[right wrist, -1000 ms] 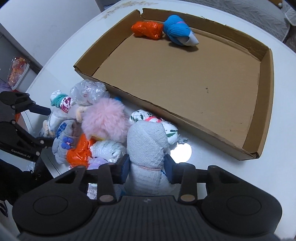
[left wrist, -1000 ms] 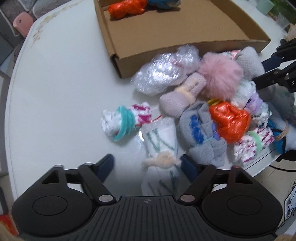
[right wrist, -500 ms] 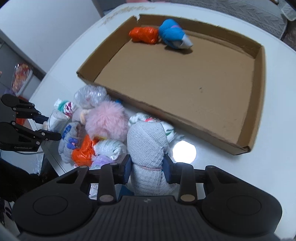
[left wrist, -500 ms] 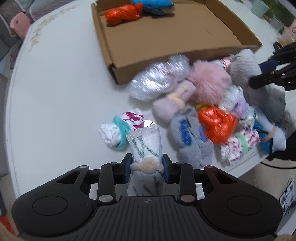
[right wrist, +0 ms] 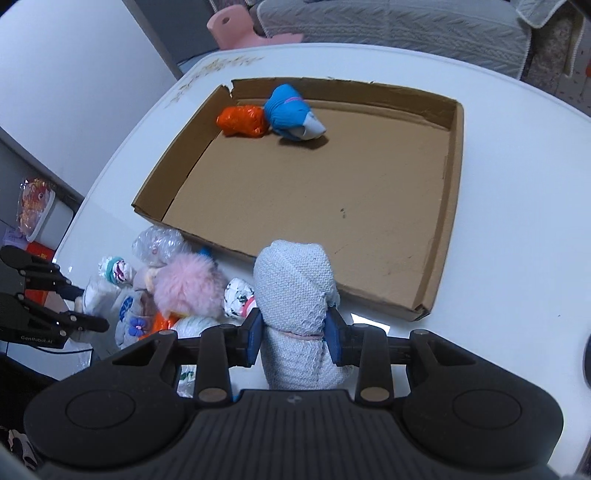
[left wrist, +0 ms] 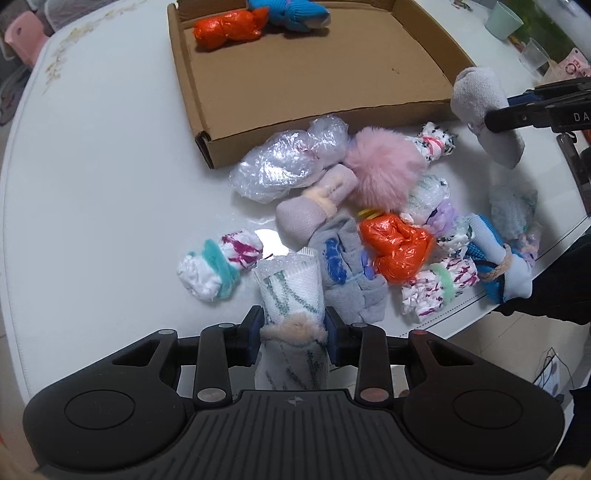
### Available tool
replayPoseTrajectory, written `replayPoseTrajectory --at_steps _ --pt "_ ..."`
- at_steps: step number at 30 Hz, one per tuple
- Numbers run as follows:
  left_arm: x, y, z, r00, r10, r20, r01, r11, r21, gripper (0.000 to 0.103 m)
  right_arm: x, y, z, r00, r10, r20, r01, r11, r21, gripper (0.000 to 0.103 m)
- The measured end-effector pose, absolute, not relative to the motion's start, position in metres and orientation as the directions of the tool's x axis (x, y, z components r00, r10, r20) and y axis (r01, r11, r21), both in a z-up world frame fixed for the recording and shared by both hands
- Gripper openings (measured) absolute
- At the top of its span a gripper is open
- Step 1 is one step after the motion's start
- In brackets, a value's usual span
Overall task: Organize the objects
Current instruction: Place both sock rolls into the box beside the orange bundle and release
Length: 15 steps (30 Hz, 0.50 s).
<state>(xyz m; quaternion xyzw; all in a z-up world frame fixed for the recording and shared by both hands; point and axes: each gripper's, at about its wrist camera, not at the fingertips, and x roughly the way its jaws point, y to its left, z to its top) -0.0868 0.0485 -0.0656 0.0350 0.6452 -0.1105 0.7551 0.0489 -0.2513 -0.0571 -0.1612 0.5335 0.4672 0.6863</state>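
Note:
My left gripper (left wrist: 293, 328) is shut on a white sock roll with green stripes (left wrist: 290, 291), held just above the table. My right gripper (right wrist: 293, 334) is shut on a grey knitted sock roll (right wrist: 295, 291), lifted near the box's front wall; it also shows in the left wrist view (left wrist: 480, 110). The shallow cardboard box (right wrist: 448, 206) holds an orange bag bundle (right wrist: 242, 121) and a blue sock roll (right wrist: 290, 112) in its far corner. A pile of several bundles lies before the box: a pink fluffy ball (left wrist: 384, 170), a clear plastic bundle (left wrist: 284, 162), an orange bag (left wrist: 397, 247).
A white roll with a teal band (left wrist: 212, 267) lies to the left of the held striped roll. The table edge (left wrist: 517, 280) runs close by the pile on the right. A green cup (left wrist: 504, 20) and a glass (left wrist: 533, 55) stand at the far right.
My left gripper closed on the striped roll and lifted it back. My right gripper rose with the grey roll and moved toward the box.

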Motion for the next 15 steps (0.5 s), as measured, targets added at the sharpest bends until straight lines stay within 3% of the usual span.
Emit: replayPoseTrajectory --at_steps 6,15 --pt "-0.08 0.033 -0.021 0.259 -0.17 -0.951 0.195 0.973 -0.121 0.041 0.058 -0.262 -0.04 0.022 0.521 -0.853 -0.802 0.519 0.296 0.032" --pt "0.004 0.015 0.035 0.471 -0.108 -0.875 0.176 0.984 -0.027 0.041 0.094 -0.24 0.008 0.114 0.587 -0.802 -0.827 0.504 0.251 0.032"
